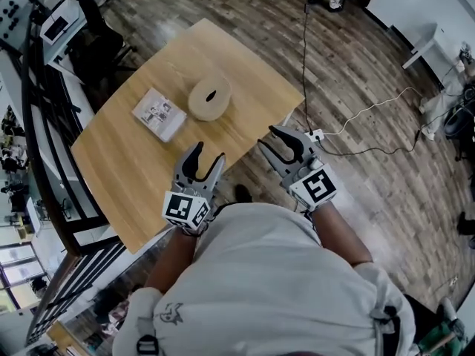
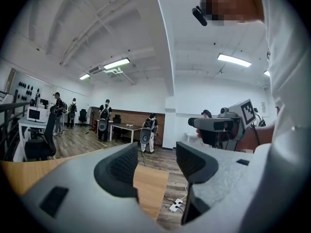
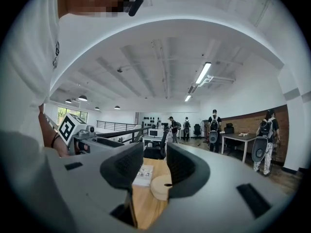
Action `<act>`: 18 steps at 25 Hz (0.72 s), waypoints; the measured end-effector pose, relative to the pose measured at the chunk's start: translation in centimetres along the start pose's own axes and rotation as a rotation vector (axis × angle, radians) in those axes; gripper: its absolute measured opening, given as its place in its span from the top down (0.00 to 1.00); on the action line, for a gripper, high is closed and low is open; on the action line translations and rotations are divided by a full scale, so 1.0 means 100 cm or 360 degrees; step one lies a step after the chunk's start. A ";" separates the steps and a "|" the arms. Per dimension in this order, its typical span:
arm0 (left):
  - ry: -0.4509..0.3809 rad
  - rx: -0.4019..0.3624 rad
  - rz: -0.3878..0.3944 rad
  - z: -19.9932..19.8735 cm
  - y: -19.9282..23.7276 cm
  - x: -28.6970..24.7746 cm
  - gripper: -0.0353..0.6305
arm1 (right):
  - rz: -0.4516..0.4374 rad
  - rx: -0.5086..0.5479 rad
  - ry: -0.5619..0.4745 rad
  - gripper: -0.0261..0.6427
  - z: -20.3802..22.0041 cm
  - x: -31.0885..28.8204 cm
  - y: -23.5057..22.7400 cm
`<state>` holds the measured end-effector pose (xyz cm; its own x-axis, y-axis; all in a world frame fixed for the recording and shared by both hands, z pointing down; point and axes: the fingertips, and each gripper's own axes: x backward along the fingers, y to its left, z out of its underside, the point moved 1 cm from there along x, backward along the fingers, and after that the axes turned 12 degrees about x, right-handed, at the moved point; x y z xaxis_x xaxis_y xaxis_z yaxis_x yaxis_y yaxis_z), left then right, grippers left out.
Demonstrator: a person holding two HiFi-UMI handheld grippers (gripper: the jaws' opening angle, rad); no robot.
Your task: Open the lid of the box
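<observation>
A round tan box [image 1: 209, 97] with a dark slot in its top stands near the far side of the wooden table [image 1: 126, 176]. A flat white printed packet [image 1: 159, 113] lies just left of it. My left gripper [image 1: 208, 156] hovers open and empty over the table's near edge, short of both. Right of the table, over the floor, my right gripper [image 1: 269, 138] is also open and empty. In the right gripper view the round box [image 3: 160, 186] and packet [image 3: 143, 174] show between the open jaws of the right gripper [image 3: 154, 166], well ahead. The left gripper [image 2: 155, 159] faces past the table corner [image 2: 148, 188].
A white power strip [image 1: 315, 134] with a black cable lies on the wood floor beside the table's right corner. A dark office chair [image 1: 96, 43] and a black railing [image 1: 37, 147] stand left of the table. Several people stand far off by desks [image 2: 121, 127].
</observation>
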<state>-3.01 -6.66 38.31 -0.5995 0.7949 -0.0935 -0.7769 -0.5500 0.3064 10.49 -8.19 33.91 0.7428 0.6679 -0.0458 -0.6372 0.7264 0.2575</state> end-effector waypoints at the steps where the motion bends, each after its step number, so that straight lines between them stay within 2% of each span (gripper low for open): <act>1: -0.0009 0.0001 -0.0003 -0.003 0.009 -0.002 0.59 | -0.0006 0.0002 -0.0006 0.73 0.000 -0.010 -0.001; 8: -0.0030 0.0039 -0.0042 -0.009 0.059 0.000 0.59 | -0.0089 0.0018 0.0054 0.72 0.010 -0.066 0.007; 13: -0.0035 0.0059 -0.0072 -0.008 0.078 0.008 0.59 | -0.0115 0.0031 0.0086 0.72 0.017 -0.088 0.009; 18: -0.0052 0.0051 -0.0127 -0.010 0.088 0.014 0.59 | -0.0216 0.0046 0.0066 0.72 0.018 -0.111 0.014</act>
<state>-10.90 -10.65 39.95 -0.5288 0.8442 -0.0881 -0.8152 -0.4762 0.3296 1.72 -14.85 36.51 0.8123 0.5704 -0.1218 -0.5248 0.8059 0.2741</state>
